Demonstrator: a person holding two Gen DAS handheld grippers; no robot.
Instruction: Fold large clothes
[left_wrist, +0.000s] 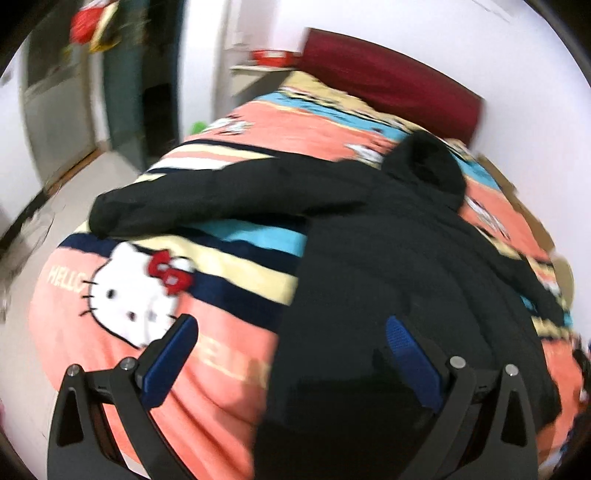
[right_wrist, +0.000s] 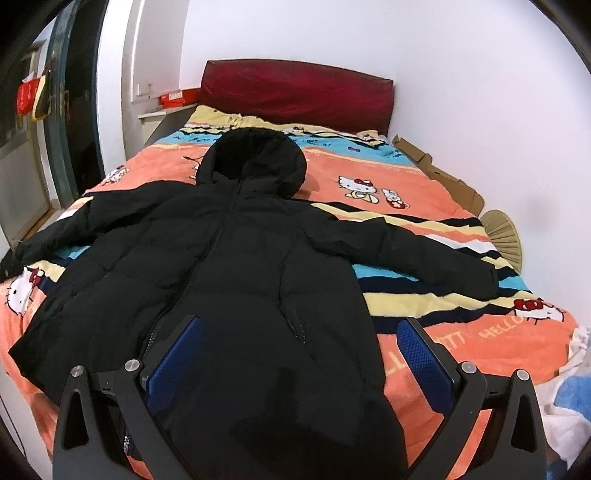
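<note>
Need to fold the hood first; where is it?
In the right wrist view the hood lies at the jacket's far end, left of centre, near the red headboard.

"HELLO" on blanket (left_wrist: 221, 369), "HELLO" on blanket's right edge

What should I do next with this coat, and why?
Probably bring the left gripper toward the left sleeve and close on it near the cuff, to fold it across the body. The coat lies spread flat on the bed, hood toward the headboard, both sleeves stretched out, and both grippers' jaws stand open and hold nothing, the right gripper over the hem.
</note>
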